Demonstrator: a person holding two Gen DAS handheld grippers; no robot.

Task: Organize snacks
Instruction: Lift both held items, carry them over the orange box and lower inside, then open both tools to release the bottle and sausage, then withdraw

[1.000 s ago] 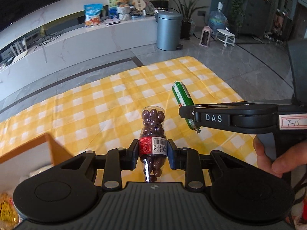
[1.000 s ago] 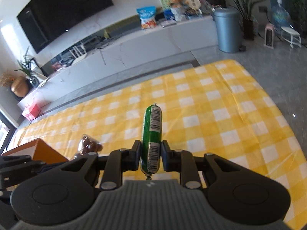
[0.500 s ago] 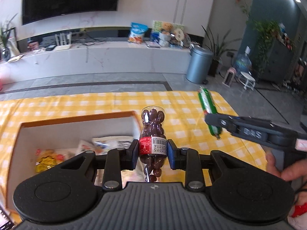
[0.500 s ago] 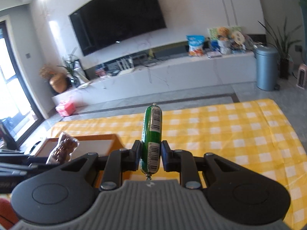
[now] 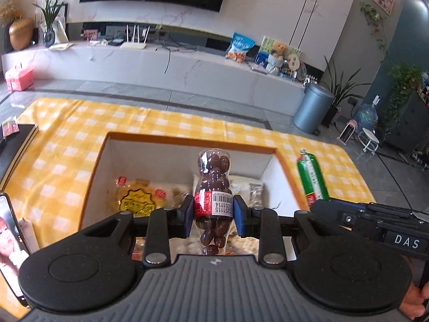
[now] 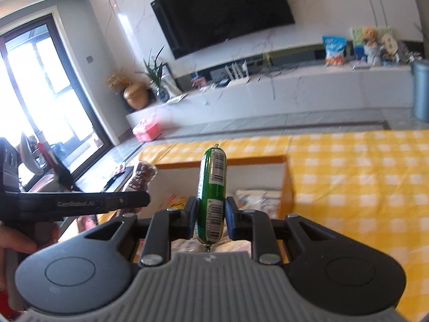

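1. Snacks, left wrist view: a clear plastic bottle-shaped pack of brown chocolate beans (image 5: pixel 213 187) stands upright between the fingers of the left gripper (image 5: pixel 213 212), which is clamped on its red labelled waist. I judge it light and stiff but smooth, so the waist is the sensible hold; a hard squeeze could crack the thin shell.
2. Just ahead of and below the fingers lies the orange-rimmed white cardboard box (image 5: pixel 187 136), with a yellow crinkly snack bag (image 5: pixel 136 201) inside. A second ago only a corner of the box showed at the gripper's left; now it fills the middle.
3. Right wrist view: a green film-wrapped sausage stick (image 6: pixel 211 196) stands upright in the right gripper (image 6: pixel 210 218), pinched near its lower half. It looks light, slightly yielding and slick, so a mid-body grip suits it.
4. The box lies ahead here too; a second ago bare yellow-checked tablecloth (image 6: pixel 362 177) lay there.
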